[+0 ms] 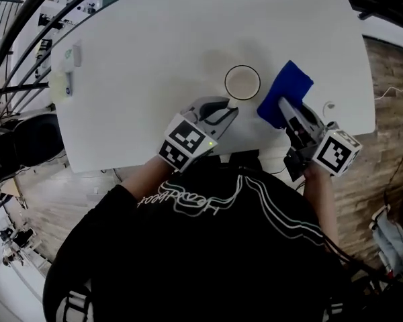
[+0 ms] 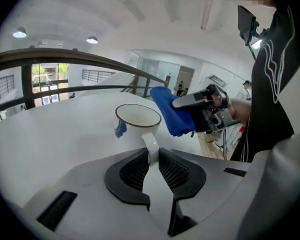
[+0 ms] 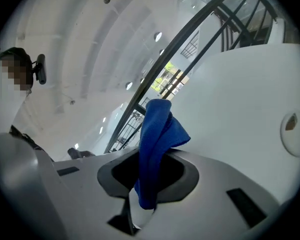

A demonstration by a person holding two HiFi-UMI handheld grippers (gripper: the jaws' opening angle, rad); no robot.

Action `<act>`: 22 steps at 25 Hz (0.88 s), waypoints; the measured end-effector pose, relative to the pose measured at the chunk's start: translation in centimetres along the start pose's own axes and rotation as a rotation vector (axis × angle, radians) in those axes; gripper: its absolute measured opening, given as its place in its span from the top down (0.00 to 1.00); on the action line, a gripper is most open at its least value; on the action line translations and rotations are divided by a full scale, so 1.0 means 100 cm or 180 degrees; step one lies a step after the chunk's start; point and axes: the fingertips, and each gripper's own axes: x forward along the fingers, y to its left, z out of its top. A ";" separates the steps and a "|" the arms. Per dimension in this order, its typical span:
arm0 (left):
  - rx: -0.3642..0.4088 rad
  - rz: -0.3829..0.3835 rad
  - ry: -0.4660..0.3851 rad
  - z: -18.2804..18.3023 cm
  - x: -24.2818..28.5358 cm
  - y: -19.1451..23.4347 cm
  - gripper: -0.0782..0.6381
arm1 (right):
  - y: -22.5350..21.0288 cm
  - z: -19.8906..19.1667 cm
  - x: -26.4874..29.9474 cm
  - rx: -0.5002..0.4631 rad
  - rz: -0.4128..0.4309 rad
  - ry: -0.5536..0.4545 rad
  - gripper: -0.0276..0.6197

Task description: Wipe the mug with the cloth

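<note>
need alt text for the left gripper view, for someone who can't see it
The left gripper is shut on the handle of a white mug that stands on a white table. Just beyond the mug, the right gripper holds a blue cloth up near its rim; a person's black top fills the right edge.

Glossy white-glazed mug (image 2: pixel 137 120), smooth inside and out; cloth (image 3: pixel 155 144) blue, soft napped fabric, matt; counter (image 1: pixel 161 52) smooth matt white; left tongs (image 2: pixel 153 156) matt grey plastic with black, finely ribbed pads (image 2: pixel 134 170).
</note>
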 end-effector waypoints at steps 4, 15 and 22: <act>-0.0066 0.0371 0.0025 0.000 -0.001 0.002 0.79 | 0.000 0.004 0.005 0.0091 0.0335 0.0185 0.86; -0.0130 0.0950 0.0079 -0.002 -0.009 0.013 0.79 | -0.005 -0.005 0.024 0.0235 0.0658 0.0466 0.86; -0.0063 0.0907 0.0065 -0.004 -0.011 0.013 0.79 | -0.008 -0.013 0.041 0.0131 0.0634 0.0641 0.86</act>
